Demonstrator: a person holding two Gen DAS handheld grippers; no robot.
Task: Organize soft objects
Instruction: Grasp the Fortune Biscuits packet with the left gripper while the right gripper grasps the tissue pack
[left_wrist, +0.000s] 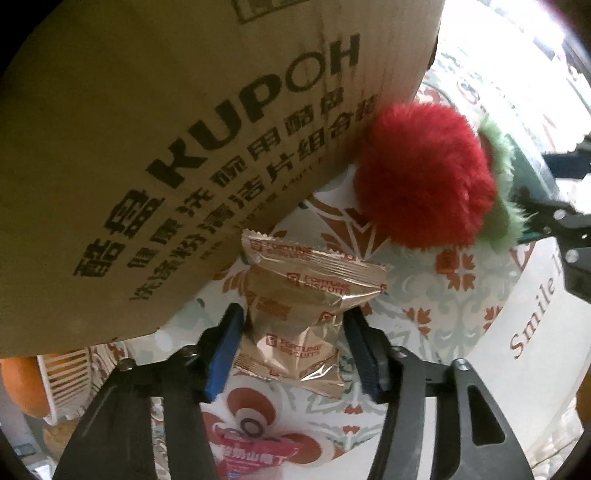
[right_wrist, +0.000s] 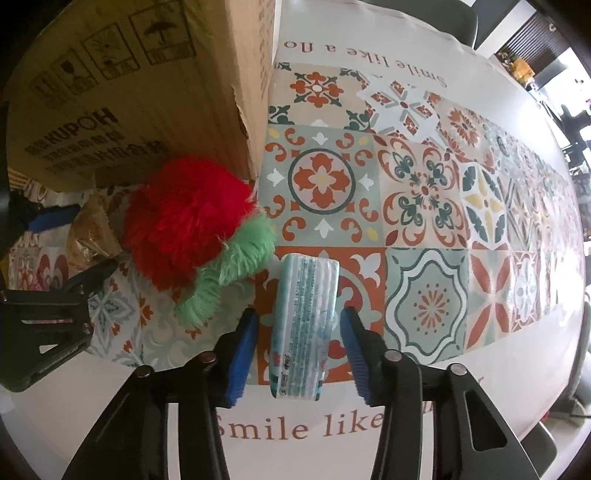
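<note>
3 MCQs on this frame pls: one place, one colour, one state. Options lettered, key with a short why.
1. Where is the red plush toy?
A. inside the box
B. on the tablecloth against the cardboard box
C. in a gripper

2. What colour is the plush toy's fringe?
A. green
B. yellow
C. purple

3. How does the tissue pack lie relative to the right gripper?
A. pushed off the cloth
B. lifted clear of the table
C. on the tablecloth, between the blue pads

Key: 1 B, it rests on the cloth touching the box corner. 2 A, green fur shows beside the red. 3 C, gaps show on both sides of the pack.
</note>
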